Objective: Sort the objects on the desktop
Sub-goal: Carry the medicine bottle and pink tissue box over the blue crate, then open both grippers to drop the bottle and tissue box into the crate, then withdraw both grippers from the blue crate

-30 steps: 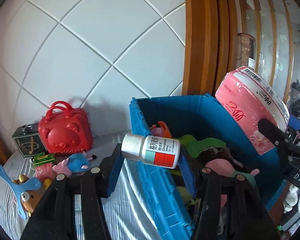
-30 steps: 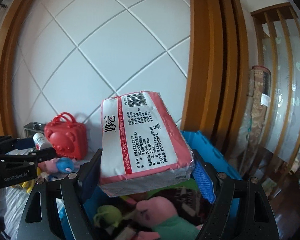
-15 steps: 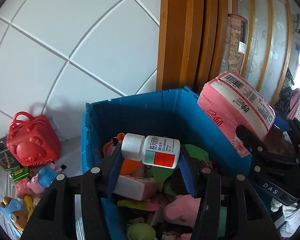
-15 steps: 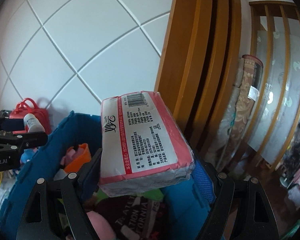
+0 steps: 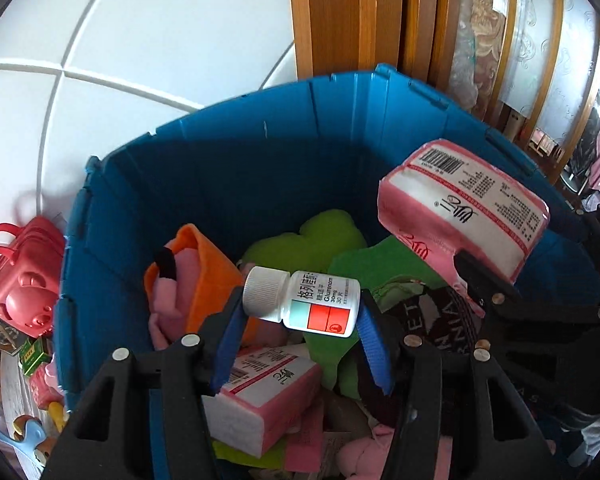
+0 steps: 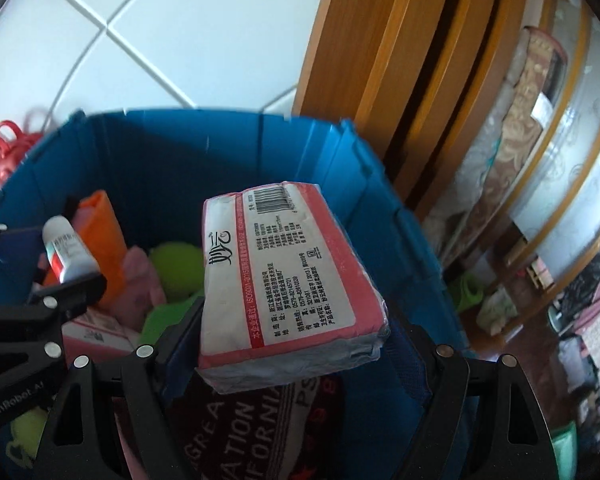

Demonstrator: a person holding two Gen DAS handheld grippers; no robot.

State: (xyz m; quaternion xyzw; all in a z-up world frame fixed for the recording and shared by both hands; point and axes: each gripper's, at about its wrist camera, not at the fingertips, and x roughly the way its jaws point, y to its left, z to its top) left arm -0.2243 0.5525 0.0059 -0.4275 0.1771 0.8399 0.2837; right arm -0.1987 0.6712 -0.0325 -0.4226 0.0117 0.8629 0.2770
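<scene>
Both grippers have been carried from beside the bin to a position above its interior, and have been tilted downward; a second earlier the left one was seen over the white cloth, level with the bin's near wall. The bin [image 5: 228, 168] is blue and is already filled with soft toys, an orange item and a second pink pack [image 5: 260, 396].

Left gripper [image 5: 300, 320]: the jaws are closed on the bottle [image 5: 304, 300], which is held lying crosswise, cap to the left, between the blue pads. On its label "Glurenorm", "30mg" and Chinese characters can be read, above teal and red blocks.

Right gripper [image 6: 296, 344]: the jaws are set wide and are clamped on the tissue pack [image 6: 284, 272], which is held by its near end and juts forward over the bin. A barcode, a brush-script Chinese logo, "ISO9001" and fine print too small to be read are shown on its white face. "GenRobot.AI" is printed on the left gripper's body as seen from the right wrist.

Both objects are judged to be placed for release into the bin; neither has yet been let go. A red bear case [image 5: 20, 276] and small toys are left on the cloth outside.
</scene>
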